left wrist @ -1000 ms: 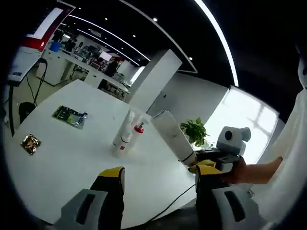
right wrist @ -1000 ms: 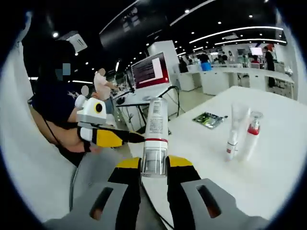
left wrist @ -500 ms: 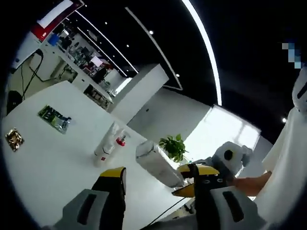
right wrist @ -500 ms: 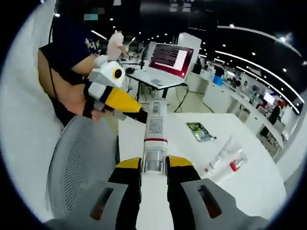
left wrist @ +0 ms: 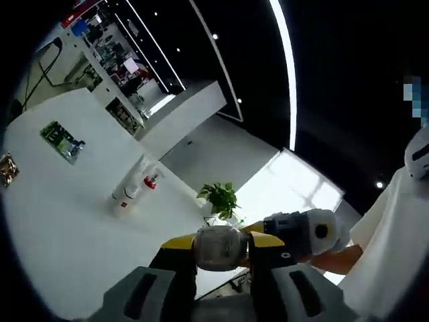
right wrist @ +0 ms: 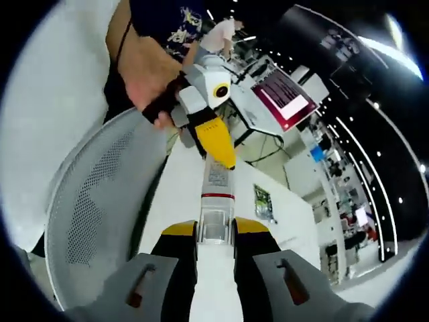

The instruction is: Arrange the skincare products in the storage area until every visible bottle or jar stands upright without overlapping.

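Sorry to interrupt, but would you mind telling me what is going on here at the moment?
A person is holding one white tube between two hand-held tools above a white table. The right tool is shut on the tube's clear cap end, and the left tool has its jaws on either side of the other end. Further off on the table, two more tubes lie close together, with a green packet and a small gold packet nearby.

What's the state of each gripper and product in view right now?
right gripper: shut on the tube's clear cap end.
left gripper: closed on the tube's other end.
tube: off the table, held at both ends.
two bottles: lying flat on the white table, side by side.
green packet: flat on the table.
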Demonstrator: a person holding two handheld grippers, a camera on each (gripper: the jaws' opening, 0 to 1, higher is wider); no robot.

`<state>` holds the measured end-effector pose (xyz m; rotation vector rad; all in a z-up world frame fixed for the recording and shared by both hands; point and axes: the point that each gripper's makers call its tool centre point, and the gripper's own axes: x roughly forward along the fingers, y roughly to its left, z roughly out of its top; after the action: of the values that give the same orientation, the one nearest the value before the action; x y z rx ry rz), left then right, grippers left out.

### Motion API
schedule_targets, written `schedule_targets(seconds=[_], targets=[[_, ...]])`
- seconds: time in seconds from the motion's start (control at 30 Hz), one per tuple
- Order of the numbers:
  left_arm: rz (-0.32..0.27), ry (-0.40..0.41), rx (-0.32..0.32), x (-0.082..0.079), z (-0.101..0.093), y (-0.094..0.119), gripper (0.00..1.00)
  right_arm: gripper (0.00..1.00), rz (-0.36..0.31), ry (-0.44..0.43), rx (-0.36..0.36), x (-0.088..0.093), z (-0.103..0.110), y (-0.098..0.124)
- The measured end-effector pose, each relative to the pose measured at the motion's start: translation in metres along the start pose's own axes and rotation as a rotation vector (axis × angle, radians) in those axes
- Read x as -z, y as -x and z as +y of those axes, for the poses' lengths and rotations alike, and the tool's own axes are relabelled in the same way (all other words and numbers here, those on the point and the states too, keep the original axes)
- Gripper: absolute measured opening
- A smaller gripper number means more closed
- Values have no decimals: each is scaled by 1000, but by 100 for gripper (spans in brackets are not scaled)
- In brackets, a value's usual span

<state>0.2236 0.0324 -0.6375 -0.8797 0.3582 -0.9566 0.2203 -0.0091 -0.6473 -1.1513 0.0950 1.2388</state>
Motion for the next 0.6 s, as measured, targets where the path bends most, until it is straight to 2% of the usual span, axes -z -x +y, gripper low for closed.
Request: schedule_targets(seconds=[0.07, 0.17, 0.3, 0.5, 0.6], targets=[[14, 17, 51, 3, -10, 0, 24, 18, 23, 33, 10, 4, -2, 1], [-3, 5, 57, -1, -11, 3, 23, 18, -15, 28, 31, -2, -5, 3], [-14, 12, 56, -3, -11, 4, 22, 19, -20, 1, 42, -3, -2, -1], [-46, 16, 34, -10, -8, 3, 22, 21, -21, -144, 118, 0, -10, -5], [-74, 30, 21, -15, -2, 4, 22, 28, -21, -275, 145, 5, -12, -8]])
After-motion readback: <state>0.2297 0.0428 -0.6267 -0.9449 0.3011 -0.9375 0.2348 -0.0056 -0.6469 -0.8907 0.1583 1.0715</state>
